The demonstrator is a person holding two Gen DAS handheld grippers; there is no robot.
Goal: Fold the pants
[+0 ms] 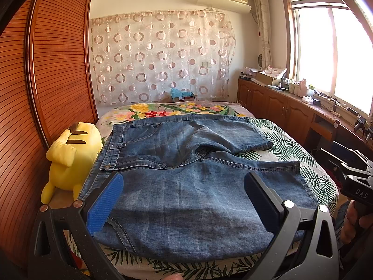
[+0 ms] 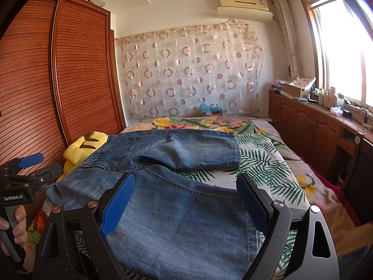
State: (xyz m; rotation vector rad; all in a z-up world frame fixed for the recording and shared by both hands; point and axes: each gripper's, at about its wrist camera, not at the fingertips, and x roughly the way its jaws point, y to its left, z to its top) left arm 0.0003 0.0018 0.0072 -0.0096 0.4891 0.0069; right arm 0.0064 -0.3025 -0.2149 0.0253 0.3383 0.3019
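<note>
Sunlight is pouring through the window on the right into a bedroom with a slatted wooden wardrobe (image 1: 56, 70) on the left and a circle-patterned curtain (image 1: 160, 56) at the far wall. You are standing at the near edge of the bed (image 1: 291, 144), which is wearing a leaf-and-flower cover.

Your jeans (image 1: 186, 182) are lying spread across the bed, waistband running along the left edge beside a yellow plush toy (image 1: 70, 154), both legs reaching toward the right edge. One leg is lying toward the far edge, the other along the near edge, and they are parted in a shallow V with the crotch between them.

You are holding the left hand-held gripper (image 1: 184, 200) wide open over the near leg close to the waistband, with nothing between its blue pads (image 1: 105, 205). You are holding the right hand-held gripper (image 2: 186, 200) just as wide over the same leg nearer its hem, also gripping nothing.

Judging by this, the folding is barely starting: the jeans are flat but no fold is showing yet. You are probably still needing to bring one leg over the other, then fold the length down. Loose denim is likely going to sag, so you are wanting both grips on the near edge.
</note>
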